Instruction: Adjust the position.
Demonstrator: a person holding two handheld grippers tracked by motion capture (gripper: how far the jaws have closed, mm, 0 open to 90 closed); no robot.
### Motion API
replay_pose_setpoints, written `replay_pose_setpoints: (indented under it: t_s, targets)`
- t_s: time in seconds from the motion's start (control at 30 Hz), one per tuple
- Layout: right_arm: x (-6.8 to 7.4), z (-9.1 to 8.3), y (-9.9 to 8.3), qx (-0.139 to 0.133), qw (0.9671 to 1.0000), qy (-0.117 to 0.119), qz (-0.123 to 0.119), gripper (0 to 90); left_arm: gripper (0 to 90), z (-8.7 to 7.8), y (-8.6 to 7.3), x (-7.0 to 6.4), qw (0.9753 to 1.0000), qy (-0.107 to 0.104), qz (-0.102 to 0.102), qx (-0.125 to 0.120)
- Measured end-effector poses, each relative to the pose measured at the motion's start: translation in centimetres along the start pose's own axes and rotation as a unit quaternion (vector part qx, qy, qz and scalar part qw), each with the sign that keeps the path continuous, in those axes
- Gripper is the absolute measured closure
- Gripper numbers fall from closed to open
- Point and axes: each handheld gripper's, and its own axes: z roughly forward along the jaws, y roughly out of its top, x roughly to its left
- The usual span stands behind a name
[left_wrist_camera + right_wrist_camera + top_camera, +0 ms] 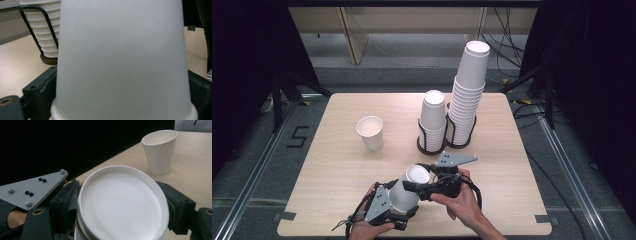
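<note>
I hold a white paper cup (408, 192) on its side above the table's front edge, base pointing away from the person. My left gripper (398, 209) is shut on its wide rim end; in the left gripper view the cup's wall (120, 57) stands between the jaws. My right gripper (415, 177) is shut on the base end, and the round recessed base (122, 205) sits between its jaws. A second edge at the lower left hints at a nested cup; I cannot tell. The left gripper's grey plate (32, 190) lies beside it.
An upright empty paper cup (370, 132) (160, 151) stands left of centre. A short stack of inverted cups (432, 120) and a tall leaning stack (468, 95) sit in black wire holders at mid-right. The wooden table (337, 165) has bare room at the left.
</note>
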Motion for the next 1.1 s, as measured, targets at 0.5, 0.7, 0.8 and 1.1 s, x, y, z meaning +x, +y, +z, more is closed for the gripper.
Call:
replay_pose_setpoints:
  t_s: [0.5,0.7,0.8,1.1]
  targets:
    - [-0.15,-0.13,-0.05,0.002,0.9999,-0.007,0.013,25.4,7.6,-0.15,0.06,0.02,0.9997,0.014,0.020,0.004]
    - [-0.53,-0.21,-0.09,0.005,0.9996,-0.004,0.027,24.0,12.2,-0.28,0.17,0.28,0.9995,0.005,0.029,0.013]
    - [-0.58,-0.21,-0.08,0.007,0.9996,-0.006,0.028,22.9,13.4,-0.27,0.26,0.37,0.9994,0.001,0.030,0.016]
    - [-0.87,-0.17,0.03,0.044,0.9990,-0.011,0.004,16.0,14.2,-0.07,0.17,0.43,0.9977,-0.019,0.037,0.054]
